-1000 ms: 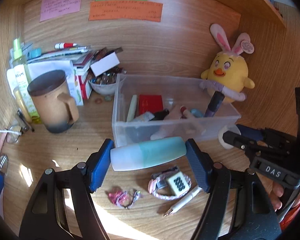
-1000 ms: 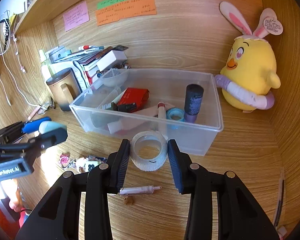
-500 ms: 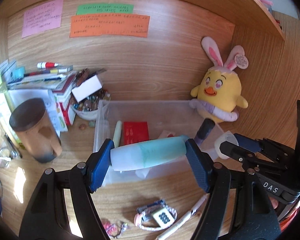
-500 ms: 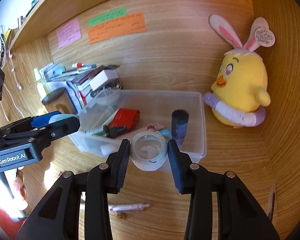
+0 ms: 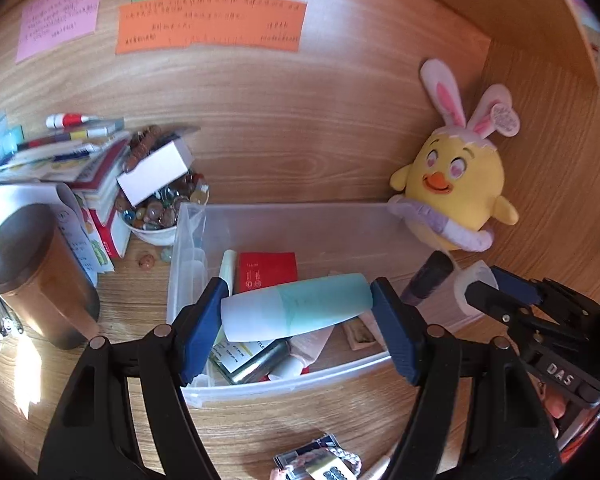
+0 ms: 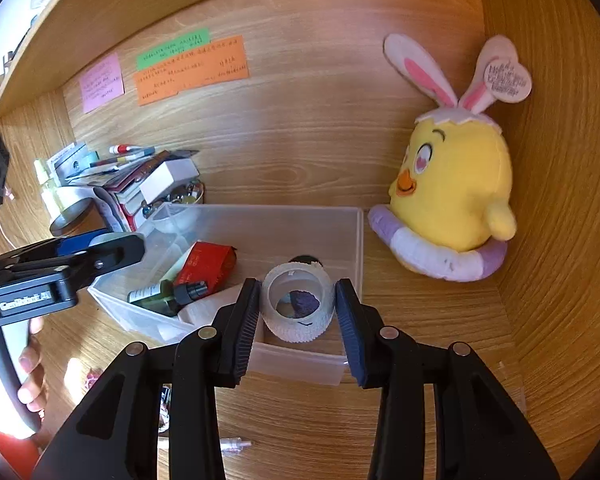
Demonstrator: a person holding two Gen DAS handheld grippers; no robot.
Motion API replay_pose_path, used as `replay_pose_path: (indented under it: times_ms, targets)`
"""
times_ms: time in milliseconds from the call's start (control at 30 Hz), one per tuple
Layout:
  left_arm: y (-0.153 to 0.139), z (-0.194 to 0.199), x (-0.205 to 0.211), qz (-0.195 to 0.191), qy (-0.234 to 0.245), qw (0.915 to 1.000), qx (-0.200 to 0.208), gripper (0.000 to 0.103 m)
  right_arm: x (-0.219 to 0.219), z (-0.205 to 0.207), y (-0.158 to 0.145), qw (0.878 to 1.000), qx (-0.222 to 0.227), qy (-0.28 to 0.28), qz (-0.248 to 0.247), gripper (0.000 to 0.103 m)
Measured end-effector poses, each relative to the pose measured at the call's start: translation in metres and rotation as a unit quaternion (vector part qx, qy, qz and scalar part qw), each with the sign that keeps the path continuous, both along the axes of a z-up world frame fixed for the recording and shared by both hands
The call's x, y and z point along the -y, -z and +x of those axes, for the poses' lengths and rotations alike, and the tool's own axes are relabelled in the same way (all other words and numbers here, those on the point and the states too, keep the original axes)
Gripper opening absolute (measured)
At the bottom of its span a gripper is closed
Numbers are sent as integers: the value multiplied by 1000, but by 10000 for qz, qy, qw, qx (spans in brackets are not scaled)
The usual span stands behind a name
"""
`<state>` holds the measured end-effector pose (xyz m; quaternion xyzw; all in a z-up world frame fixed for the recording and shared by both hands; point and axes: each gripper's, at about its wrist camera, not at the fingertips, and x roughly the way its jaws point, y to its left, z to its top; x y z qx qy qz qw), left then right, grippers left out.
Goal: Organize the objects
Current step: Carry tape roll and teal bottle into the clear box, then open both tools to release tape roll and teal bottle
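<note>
Holding, left gripper (image 5: 298, 322): it is pinching a teal-and-white bottle (image 5: 296, 312) crosswise between its blue pads, one pad on each end, the bottle tilting slightly with its teal end higher.
Holding, right gripper (image 6: 296, 314): it is pinching a white tape roll (image 6: 298, 306) by its outer wall, the roll's open core facing the camera.
Bottle position: it is hanging over the left half of the clear plastic bin (image 5: 284, 376), above a green-labelled tin and a red packet (image 5: 267, 271) lying inside.
Tape roll position: it is hanging over the near right corner of the bin (image 6: 300, 362), with a dark purple cylinder (image 6: 306, 260) standing just behind and below it.
Bin contents: a dark green vial (image 6: 166, 294), tubes and small packets are already lying in the bin, so the floor is getting crowded.
Step in hand: both grippers are, by my reading, carrying their items to the drop point over the bin; neither item is resting on anything yet.
Next move: it is calling for a short lowering past the rim, then spreading each gripper so the bottle is landing flat on the pile and the roll is settling clear of the purple cylinder.
Caution: the two grippers are working near each other over one bin, so releasing one at a time looks safer.
Left outside: a keyring and a pen (image 5: 374, 470) are lying on the table (image 5: 260, 424) in front of the bin, probably waiting their turn.
Surroundings: a yellow plush chick (image 6: 456, 200) is sitting beside the bin's right end, a brown mug (image 5: 36, 272) and stacked books on its left.
</note>
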<state>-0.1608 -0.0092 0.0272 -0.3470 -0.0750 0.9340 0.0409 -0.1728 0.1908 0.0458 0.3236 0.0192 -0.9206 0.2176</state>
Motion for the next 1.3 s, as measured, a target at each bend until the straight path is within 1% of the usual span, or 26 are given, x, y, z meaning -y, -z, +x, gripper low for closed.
replay_pose_path:
  times_ms: [233,533,700,867,1000,1100,1167,1233,1300]
  targets:
    - [22,-14,3,77,-1,9996,276,73,16,-8,16,9995,234,-200,41,35]
    - [30,-19,6,50,18,9993,368,73,38,-20,27,9987,377,-308,119,35]
    - [36,-21,4,68,74,9989,454,72,48,-23,36,9980,461,-343,265,35]
    - [36,-19,1,-20,90,9990,449,72,47,-27,38,9978,536,-327,220,35]
    - [35,-18,2,49,66,9990,440,74,44,-30,40,9970,706,-325,66,36]
    - [31,-15,7,143,14,9991,406,75,45,-30,40,9969,716,-309,95,36]
    - [28,-13,10,210,-2,9991,377,75,47,-28,39,9971,673,-313,154,38]
    - [24,-10,12,241,-13,9992,333,75,48,-25,37,9973,629,-333,178,42]
    - [20,-6,13,233,-17,9993,283,77,49,-22,34,9977,551,-332,221,44]
